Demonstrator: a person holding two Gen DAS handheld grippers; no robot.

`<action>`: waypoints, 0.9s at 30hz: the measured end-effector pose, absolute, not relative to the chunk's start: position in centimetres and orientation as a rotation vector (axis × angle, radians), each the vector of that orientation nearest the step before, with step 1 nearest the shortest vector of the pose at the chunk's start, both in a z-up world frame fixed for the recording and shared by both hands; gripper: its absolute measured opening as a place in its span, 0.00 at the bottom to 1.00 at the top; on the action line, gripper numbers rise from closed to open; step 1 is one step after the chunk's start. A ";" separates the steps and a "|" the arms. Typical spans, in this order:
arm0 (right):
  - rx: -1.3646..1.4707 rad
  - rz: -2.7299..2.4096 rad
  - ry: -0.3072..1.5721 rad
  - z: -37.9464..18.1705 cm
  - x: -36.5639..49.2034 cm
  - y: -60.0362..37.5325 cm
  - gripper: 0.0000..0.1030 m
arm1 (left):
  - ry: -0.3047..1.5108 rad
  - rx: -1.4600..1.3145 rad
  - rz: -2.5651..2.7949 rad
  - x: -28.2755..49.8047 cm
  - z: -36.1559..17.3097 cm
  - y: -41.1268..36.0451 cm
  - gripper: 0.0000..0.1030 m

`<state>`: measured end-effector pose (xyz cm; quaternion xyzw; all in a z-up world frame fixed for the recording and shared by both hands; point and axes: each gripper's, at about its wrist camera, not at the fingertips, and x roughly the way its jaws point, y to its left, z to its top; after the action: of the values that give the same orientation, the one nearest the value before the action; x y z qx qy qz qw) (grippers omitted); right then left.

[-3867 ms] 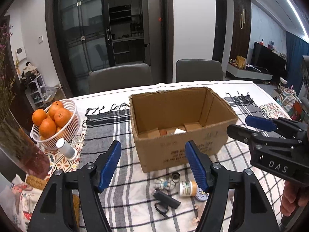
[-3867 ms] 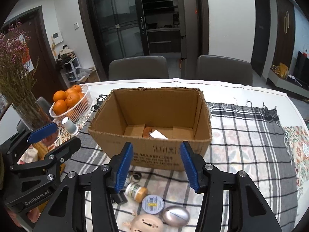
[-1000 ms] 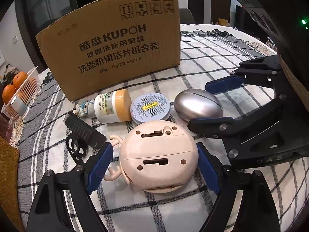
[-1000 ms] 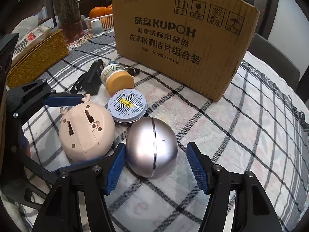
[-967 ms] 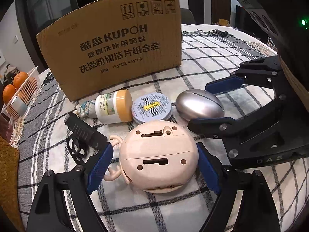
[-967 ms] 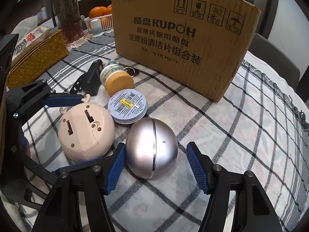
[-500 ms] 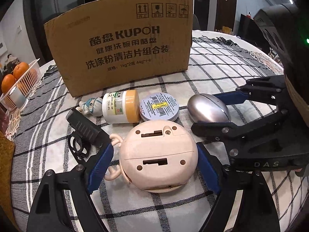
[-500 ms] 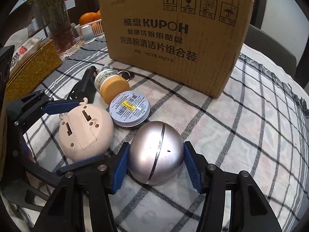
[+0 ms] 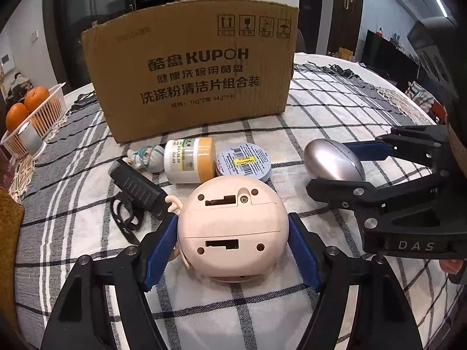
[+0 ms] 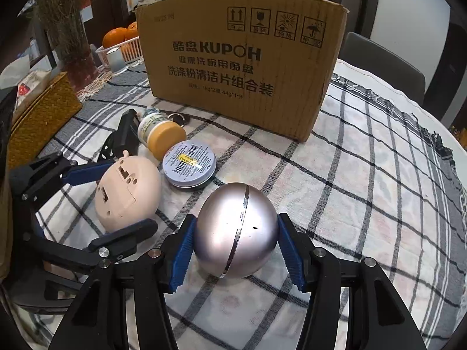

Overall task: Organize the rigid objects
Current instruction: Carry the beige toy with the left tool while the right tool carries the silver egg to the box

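Vs. a sec ago: the left gripper (image 9: pixel 233 243) jaws stood clear of the pink round toy (image 9: pixel 232 229) on both sides; now they're closing, blue pads touching its flanks, toy between them on the cloth. The right gripper (image 10: pixel 235 252) had a gap round the silver egg-shaped case (image 10: pixel 235 230); now both pads press its sides, grip looks firm, case still sitting on the checked tablecloth (image 10: pixel 364 192). Earlier on, both grippers hung high above the open box; now they're low, in front of its printed face.

Around, left to right from the left gripper: black clip w/ ring handle (image 9: pixel 135 194) just left-ahead, nearly touching the left finger; small figurine (image 9: pixel 147 157) beyond it; white bottle w/ orange cap (image 9: pixel 189 160) lying on its side straight ahead; round blue tin (image 9: pixel 243 162) touching the toy's far edge; silver case off to the right. Cardboard box (image 9: pixel 192 70) stands behind all, blocking the view past it. Basket of oranges (image 9: pixel 32 110) far left.

Count: 2 grippers, 1 toy, 1 case, 1 tin, 1 bottle, 1 figurine, 1 clip, 1 box.
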<state>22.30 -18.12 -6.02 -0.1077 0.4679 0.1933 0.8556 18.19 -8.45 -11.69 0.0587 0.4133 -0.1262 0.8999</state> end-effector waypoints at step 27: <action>-0.092 0.225 0.792 3.5 22.9 -16.8 0.54 | 0.645 0.086 -0.124 20.0 -0.6 -3.9 0.71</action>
<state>22.87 -16.81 3.52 -0.0449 0.3846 0.1093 0.9155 20.00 -3.88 -0.56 0.0420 0.3165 -0.0609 0.9457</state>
